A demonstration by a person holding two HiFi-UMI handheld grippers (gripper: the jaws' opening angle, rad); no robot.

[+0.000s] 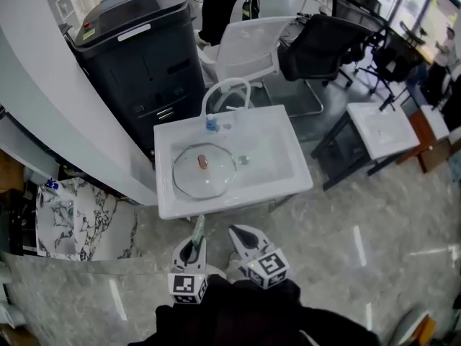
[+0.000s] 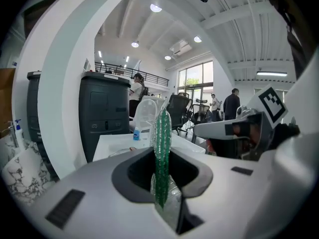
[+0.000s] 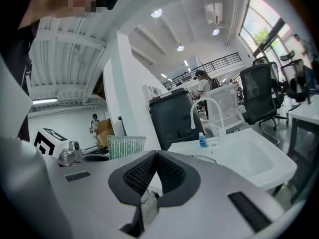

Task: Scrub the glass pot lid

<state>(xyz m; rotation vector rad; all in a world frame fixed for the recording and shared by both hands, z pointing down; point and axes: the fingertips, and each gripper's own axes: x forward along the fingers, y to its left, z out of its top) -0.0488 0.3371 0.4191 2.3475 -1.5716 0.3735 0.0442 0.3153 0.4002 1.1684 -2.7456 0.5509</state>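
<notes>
Glass pot lid lay flat in the basin of the white sink, knob up, ahead of both grippers and apart from them, nearer the left one's line. Left gripper was closed on a green scouring pad; in its own view I saw the pad pinched edge-on between the dark jaw pads and standing up past the tips, pointing toward the sink's near rim. Right gripper sat just beside the left, on its right; its jaws were pressed together with nothing between them. Beyond the lid, at the far rim from the grippers, I noted a white faucet and a small blue bottle. A dark bin stood behind the sink, to the far left.
</notes>
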